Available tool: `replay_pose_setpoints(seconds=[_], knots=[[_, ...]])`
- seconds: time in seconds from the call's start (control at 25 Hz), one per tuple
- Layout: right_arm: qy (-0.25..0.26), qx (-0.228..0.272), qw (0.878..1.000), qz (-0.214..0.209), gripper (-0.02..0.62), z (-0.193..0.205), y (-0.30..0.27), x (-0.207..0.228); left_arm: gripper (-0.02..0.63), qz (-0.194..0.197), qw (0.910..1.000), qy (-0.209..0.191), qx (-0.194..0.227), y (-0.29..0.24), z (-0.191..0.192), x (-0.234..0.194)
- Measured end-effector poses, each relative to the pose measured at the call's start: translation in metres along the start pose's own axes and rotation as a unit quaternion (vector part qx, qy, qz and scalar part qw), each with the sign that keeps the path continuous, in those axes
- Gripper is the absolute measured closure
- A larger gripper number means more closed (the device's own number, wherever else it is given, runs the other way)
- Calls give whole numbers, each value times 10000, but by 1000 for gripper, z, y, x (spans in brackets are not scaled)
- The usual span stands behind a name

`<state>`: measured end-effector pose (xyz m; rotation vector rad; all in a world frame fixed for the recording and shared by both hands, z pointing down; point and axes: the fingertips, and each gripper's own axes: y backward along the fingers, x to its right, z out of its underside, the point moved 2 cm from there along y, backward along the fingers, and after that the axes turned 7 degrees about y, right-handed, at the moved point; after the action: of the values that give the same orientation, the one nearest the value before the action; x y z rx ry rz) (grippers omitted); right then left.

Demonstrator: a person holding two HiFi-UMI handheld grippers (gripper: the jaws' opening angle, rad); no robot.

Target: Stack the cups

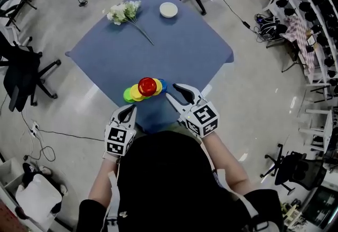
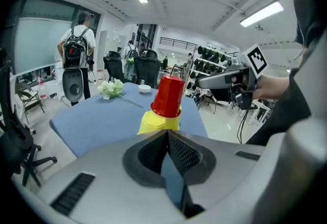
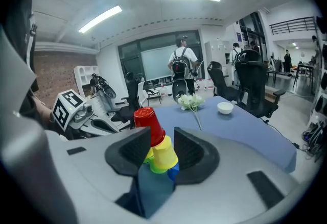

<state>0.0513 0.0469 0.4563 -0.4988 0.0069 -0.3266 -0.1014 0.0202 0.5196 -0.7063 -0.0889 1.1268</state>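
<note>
- The blue table [image 1: 185,51] fills the middle of the head view, and the cup stack [image 1: 141,92] stands on its lower corner, at frame centre.
- Our left gripper [image 1: 128,111], lower left, has its jaws pressed together and empty. Our right gripper [image 1: 174,93], just right of the stack, has its jaws apart and grips nothing.
- We judge the stacking done, so both grippers should draw away without brushing it.
- An upturned red cup [image 1: 147,86] crowns the yellow cup [image 1: 137,93], green cup [image 1: 128,95] and blue cup [image 1: 162,86].
</note>
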Motion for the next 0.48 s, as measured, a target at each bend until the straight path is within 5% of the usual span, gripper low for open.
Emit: replay_pose_setpoints(seconds=[0.2,0.48], knots=[[-145,357,9992,129,521,-1,46,14,595,20,9996,-145,245,-4,-30,36],[-304,785,9958,368,545,7,105,32,595,108,9970,-309,705,-13,-72,94]])
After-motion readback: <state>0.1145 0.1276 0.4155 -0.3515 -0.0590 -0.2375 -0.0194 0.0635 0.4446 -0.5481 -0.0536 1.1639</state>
